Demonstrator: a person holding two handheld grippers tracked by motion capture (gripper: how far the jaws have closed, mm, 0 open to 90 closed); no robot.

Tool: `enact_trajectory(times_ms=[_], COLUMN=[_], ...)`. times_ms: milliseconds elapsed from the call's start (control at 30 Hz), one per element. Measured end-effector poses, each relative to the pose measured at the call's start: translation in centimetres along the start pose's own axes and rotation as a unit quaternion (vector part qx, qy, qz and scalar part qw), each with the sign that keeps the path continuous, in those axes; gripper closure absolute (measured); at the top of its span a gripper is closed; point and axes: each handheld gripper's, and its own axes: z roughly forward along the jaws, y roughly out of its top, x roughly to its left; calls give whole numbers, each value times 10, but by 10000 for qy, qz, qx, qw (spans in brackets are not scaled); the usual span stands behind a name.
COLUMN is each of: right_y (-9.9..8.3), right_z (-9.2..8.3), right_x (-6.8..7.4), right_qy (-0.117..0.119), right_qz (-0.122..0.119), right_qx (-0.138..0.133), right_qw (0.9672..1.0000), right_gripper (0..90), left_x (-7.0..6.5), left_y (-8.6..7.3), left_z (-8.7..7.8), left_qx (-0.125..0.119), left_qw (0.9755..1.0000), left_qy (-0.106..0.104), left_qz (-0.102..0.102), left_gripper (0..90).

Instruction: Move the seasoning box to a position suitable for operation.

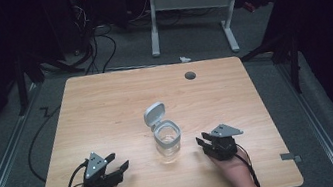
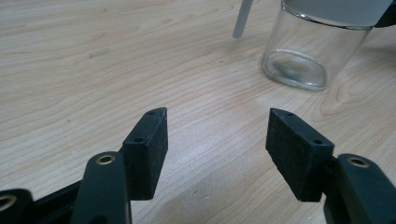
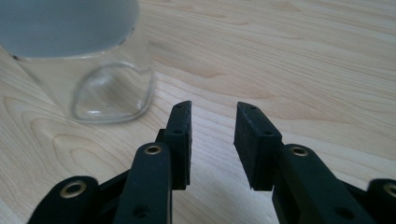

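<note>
Two grippers flank jar | glass jar (image 1: 168, 144) clear, rounded-square, top cropped in gripper views | grey lid (image 1: 154, 114) flipped up | left gripper (image 1: 116, 163) gaping, empty | right gripper (image 1: 202, 142) narrower, empty | table (image 1: 106, 108) woodgrain

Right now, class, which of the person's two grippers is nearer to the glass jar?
Right. The right gripper sits close beside the glass jar, apart from it; the left gripper lies farther off on its other side.

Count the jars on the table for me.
1: a glass jar with its grey flip lid up, mid-table, between the left gripper and right gripper, touching neither.
</note>
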Motion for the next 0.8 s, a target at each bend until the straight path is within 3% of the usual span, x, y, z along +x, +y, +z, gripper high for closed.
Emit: enact_trajectory(times_ms=[133, 300, 467, 800], right_y=[2, 3, 3, 19], right_z=[5, 7, 12, 17], right_x=[4, 5, 6, 16], right_qy=[56, 150, 174, 257], right_qz=[-26, -59, -25, -130], right_qx=[49, -30, -86, -158], right_qw=[10000, 9999, 9998, 9995], right_gripper=[717, 780, 900, 900], left_x=[2, 4, 5, 3], left_y=[-1, 0, -1, -1], left_z=[1, 1, 2, 1], left_qx=[7, -3, -8, -16], left_qw=[9999, 9998, 9998, 9999], left_qy=[143, 179, 185, 124], left_qz=[53, -4, 3, 12], left_gripper=[398, 433, 443, 444])
